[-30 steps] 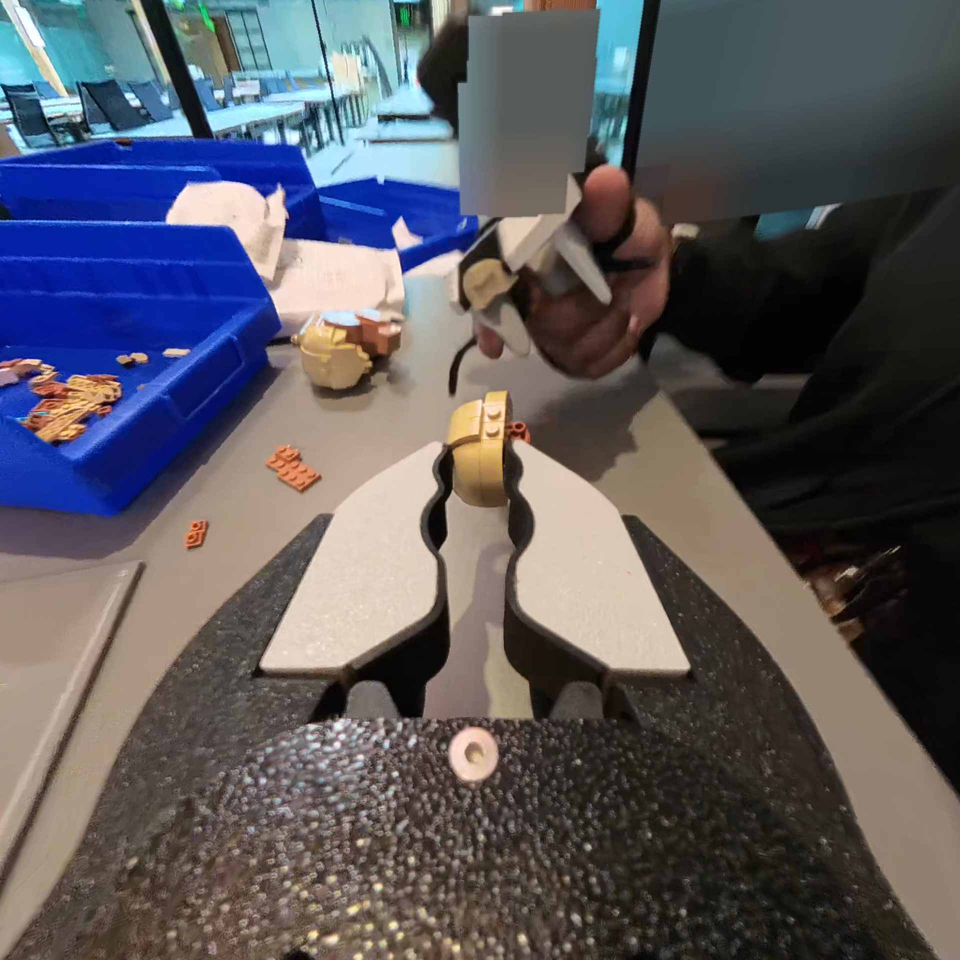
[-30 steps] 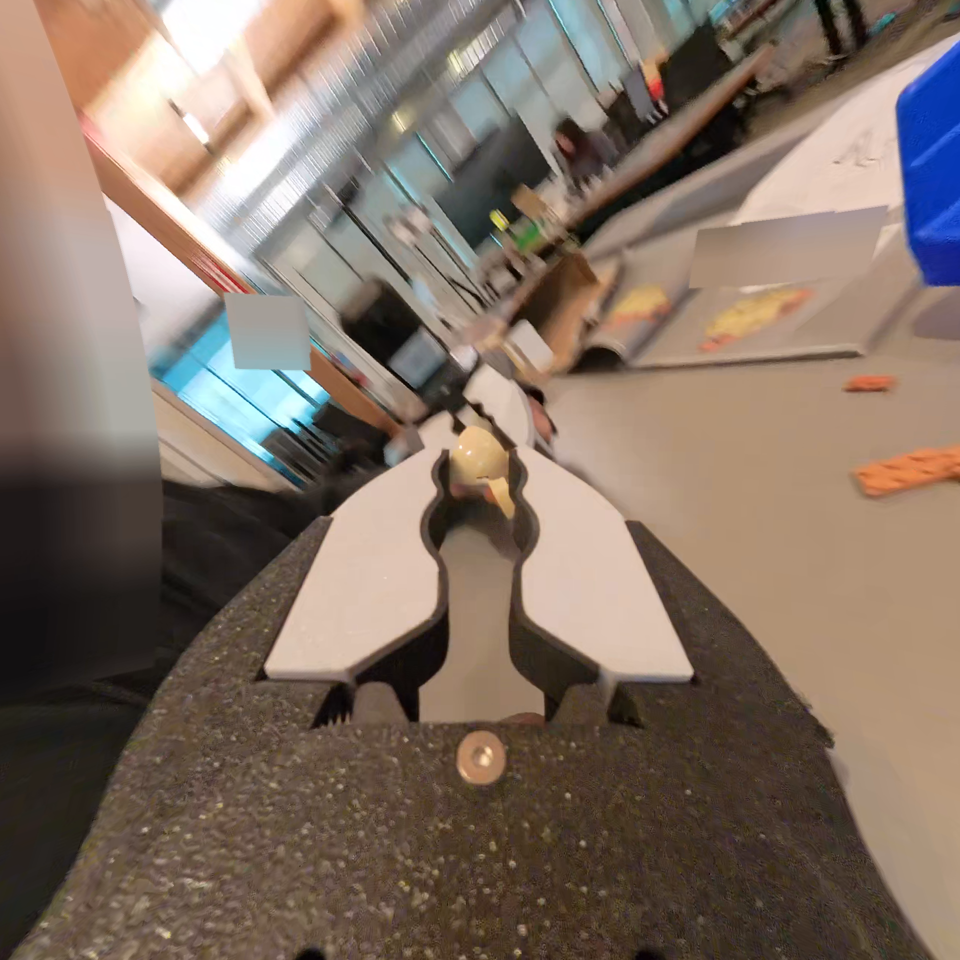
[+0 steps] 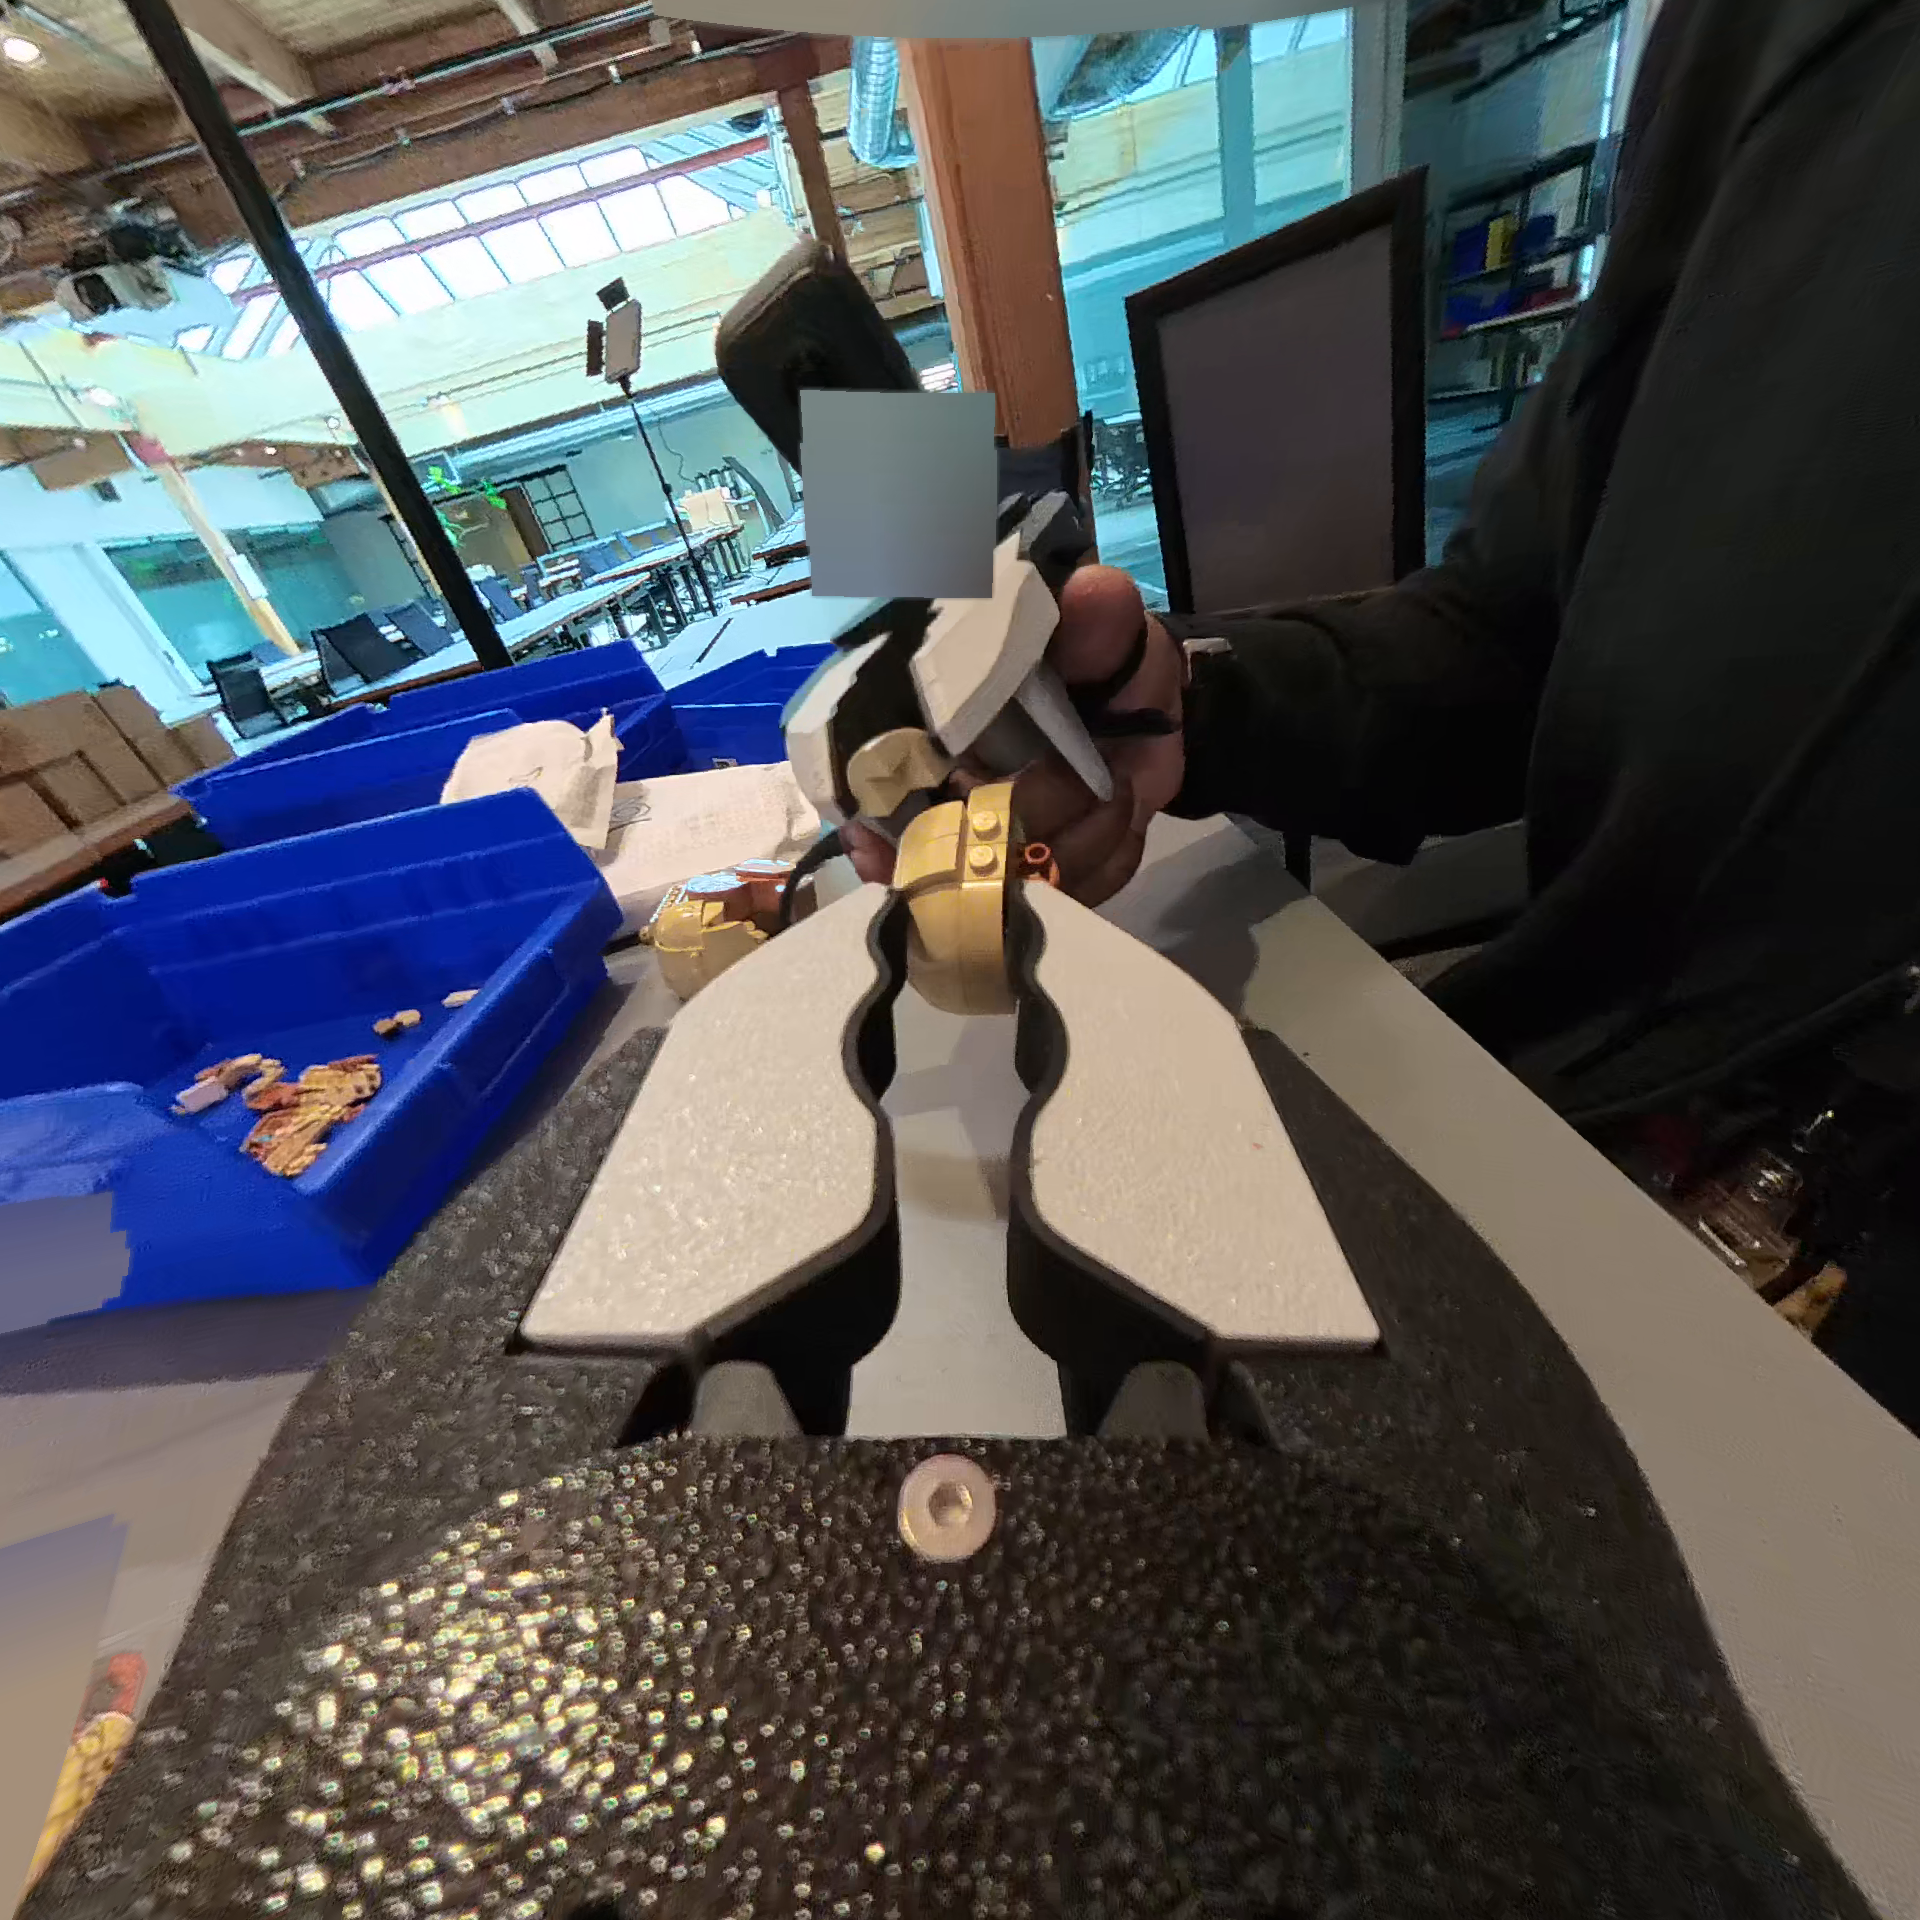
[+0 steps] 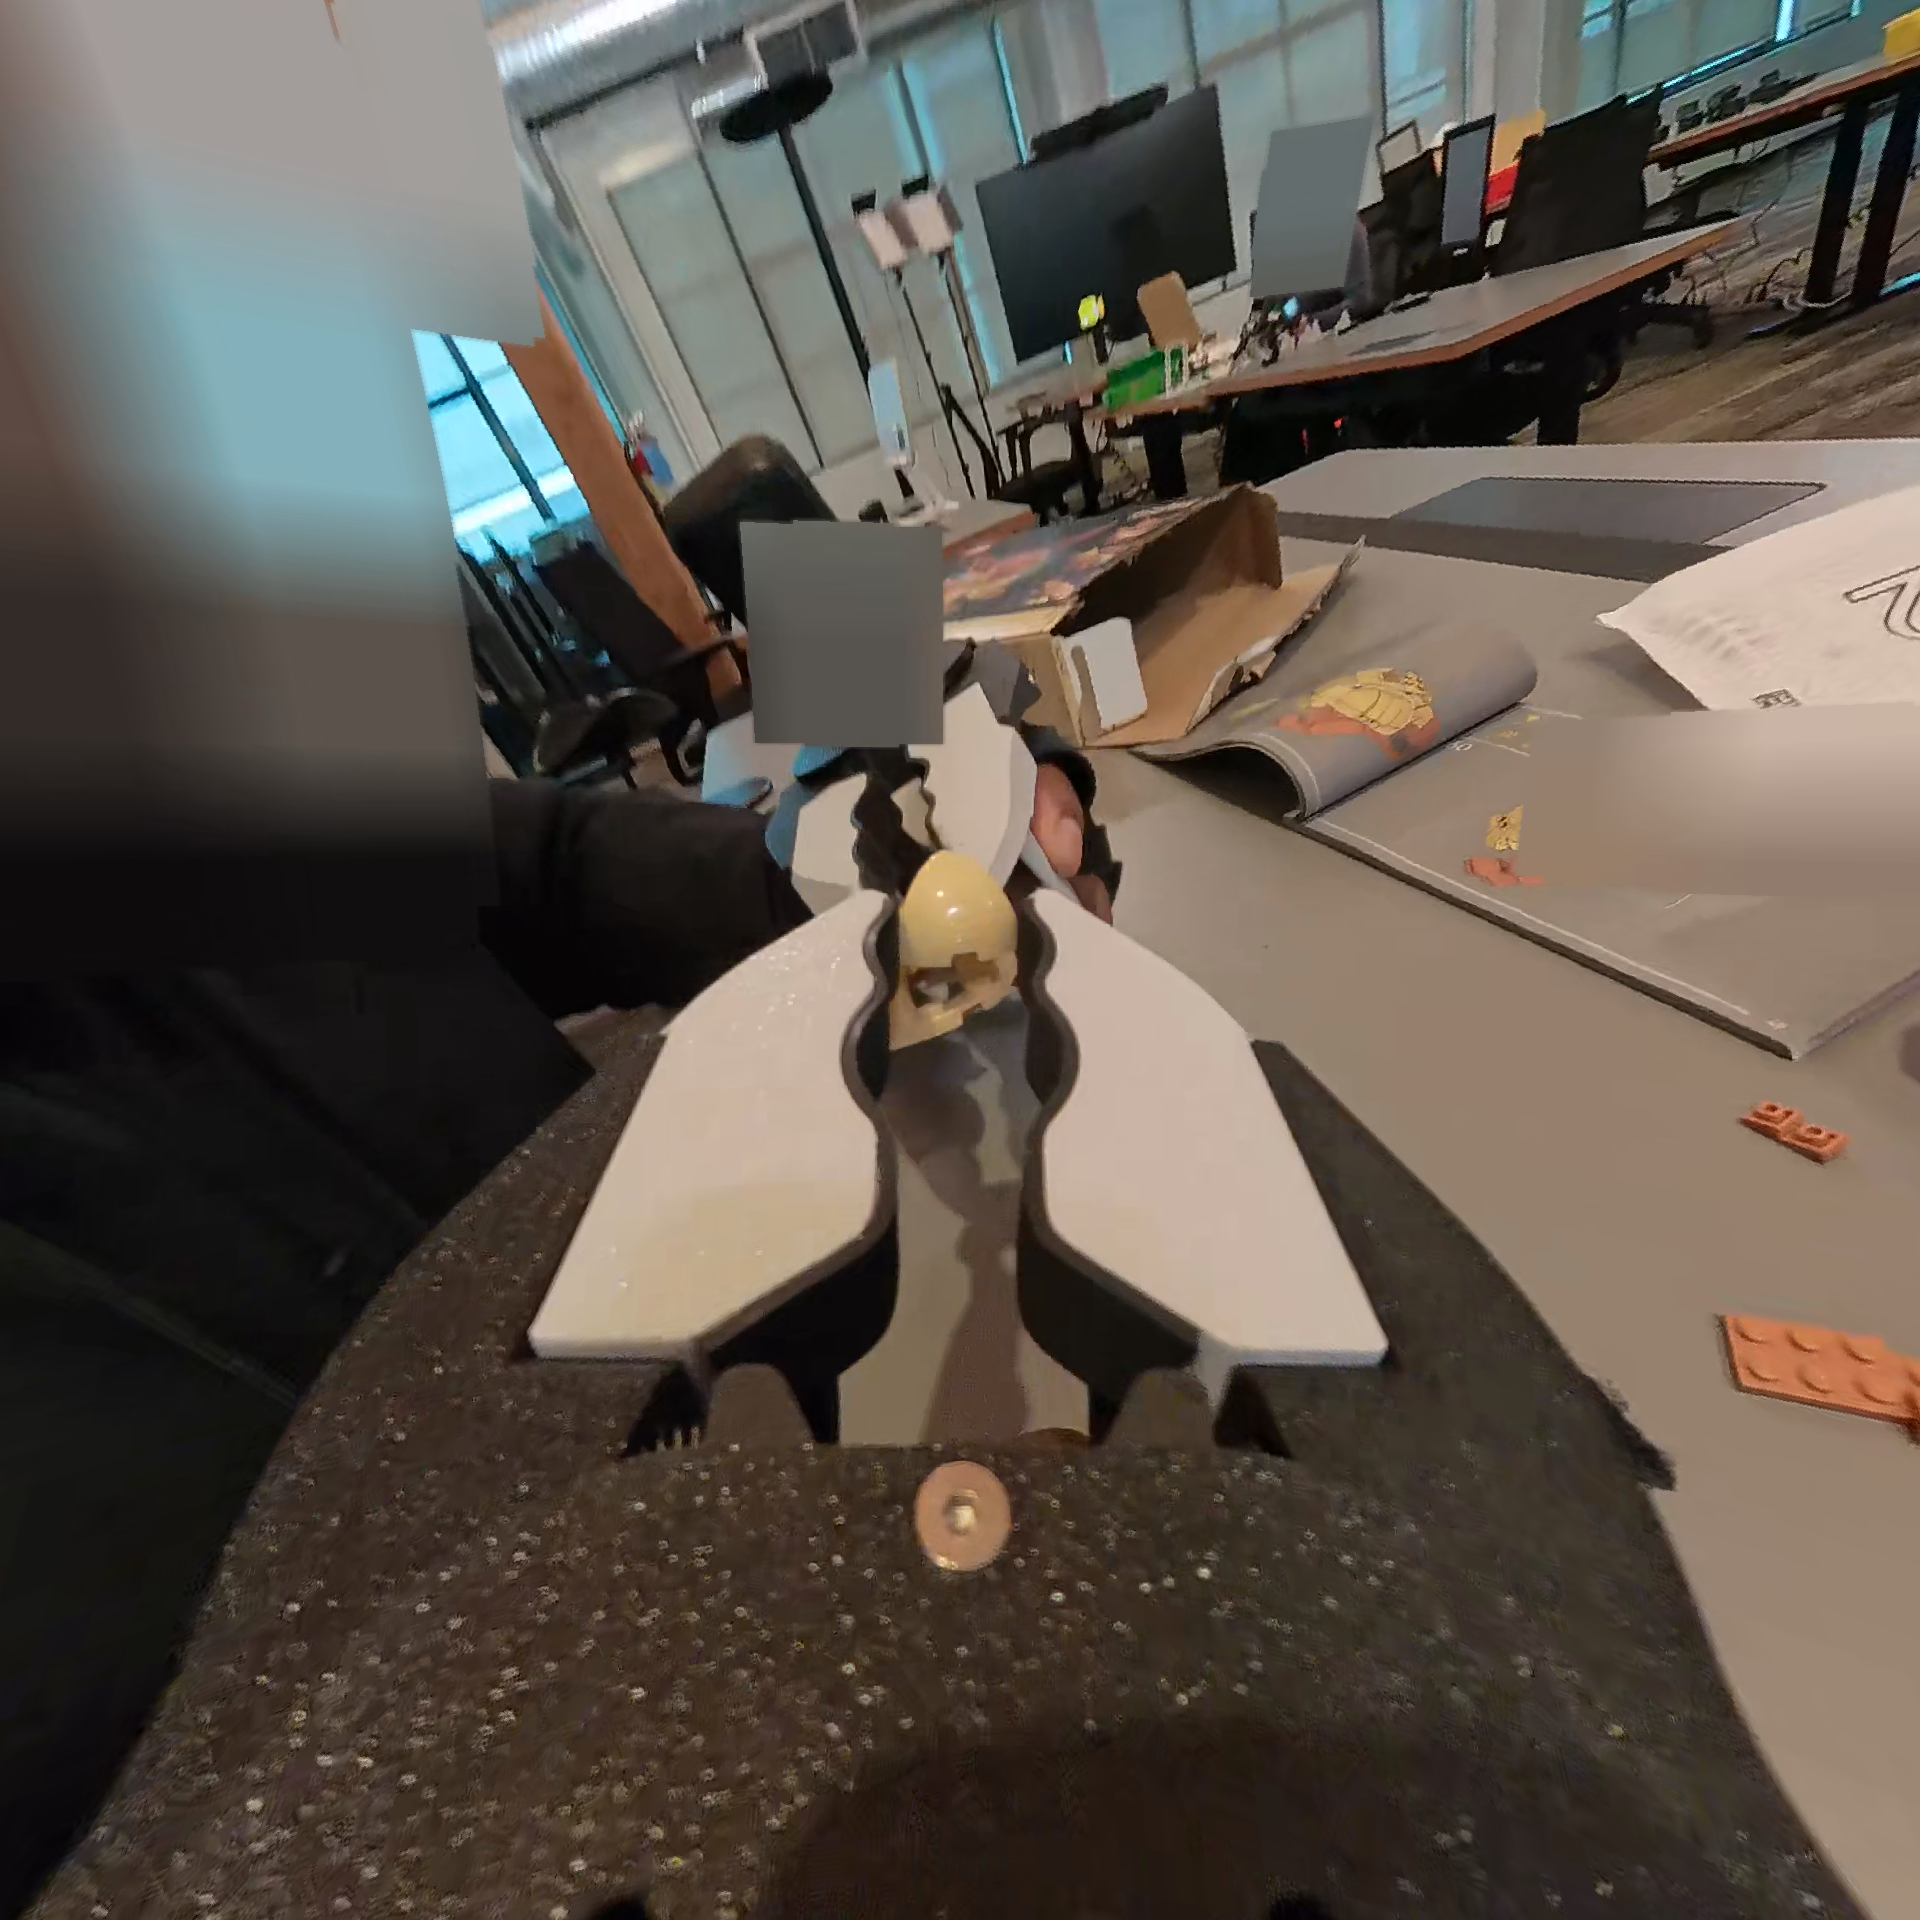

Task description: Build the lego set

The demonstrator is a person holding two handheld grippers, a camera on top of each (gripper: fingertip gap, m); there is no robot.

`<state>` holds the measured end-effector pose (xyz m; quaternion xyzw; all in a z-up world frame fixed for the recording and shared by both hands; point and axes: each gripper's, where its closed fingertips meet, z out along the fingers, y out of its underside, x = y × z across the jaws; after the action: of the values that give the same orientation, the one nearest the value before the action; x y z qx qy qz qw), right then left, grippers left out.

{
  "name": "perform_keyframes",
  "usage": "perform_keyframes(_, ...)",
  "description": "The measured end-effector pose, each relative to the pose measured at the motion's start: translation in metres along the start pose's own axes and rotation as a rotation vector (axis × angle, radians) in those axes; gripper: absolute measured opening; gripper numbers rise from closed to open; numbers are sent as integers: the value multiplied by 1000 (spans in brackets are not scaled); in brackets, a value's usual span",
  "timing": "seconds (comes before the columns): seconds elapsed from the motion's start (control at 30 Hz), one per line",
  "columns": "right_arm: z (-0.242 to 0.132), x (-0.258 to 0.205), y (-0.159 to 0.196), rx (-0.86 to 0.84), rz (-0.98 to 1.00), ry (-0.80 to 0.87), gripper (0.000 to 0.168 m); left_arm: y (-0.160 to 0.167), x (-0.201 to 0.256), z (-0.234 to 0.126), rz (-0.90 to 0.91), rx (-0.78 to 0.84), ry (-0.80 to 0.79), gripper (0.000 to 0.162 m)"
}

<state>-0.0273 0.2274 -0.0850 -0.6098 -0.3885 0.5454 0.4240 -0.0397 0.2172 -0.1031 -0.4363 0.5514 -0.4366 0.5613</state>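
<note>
My left gripper (image 3: 954, 940) is shut on a tan rounded lego assembly (image 3: 961, 914) with studs on top and a small orange part at its right side. It is held above the grey table. My right gripper (image 4: 954, 961) is shut on a tan dome-shaped lego piece (image 4: 951, 961). In the left wrist view the right gripper (image 3: 914, 748) is just behind and above the left one, held by a hand, its tan piece (image 3: 894, 769) nearly touching the assembly. In the right wrist view the left gripper (image 4: 914, 821) sits just beyond the dome.
Blue bins (image 3: 312, 997) at the left hold several small brown and tan parts (image 3: 291, 1101). A partly built tan model (image 3: 717, 914) stands behind them. An open instruction booklet (image 4: 1507, 821), a torn cardboard box (image 4: 1164, 613) and orange plates (image 4: 1818, 1371) lie on the table (image 4: 1351, 1143). The grippers are tip to tip, or close to it.
Both grippers have risen off the table and come together; the right gripper's tan piece is now close against the left gripper's assembly. The right wrist view has swung level and sharpened.
</note>
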Motion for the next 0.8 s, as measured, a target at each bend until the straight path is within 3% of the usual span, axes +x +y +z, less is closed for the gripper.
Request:
perform_keyframes(0.3, 0, -8, 13, -89, -80, -33, 22, 0, 7, 0, 60, -3, 24, 18)
perform_keyframes(0.8, -1, -14, 17, -46, 41, -183, 22, -3, 11, 0, 43, 35, 49, 17)
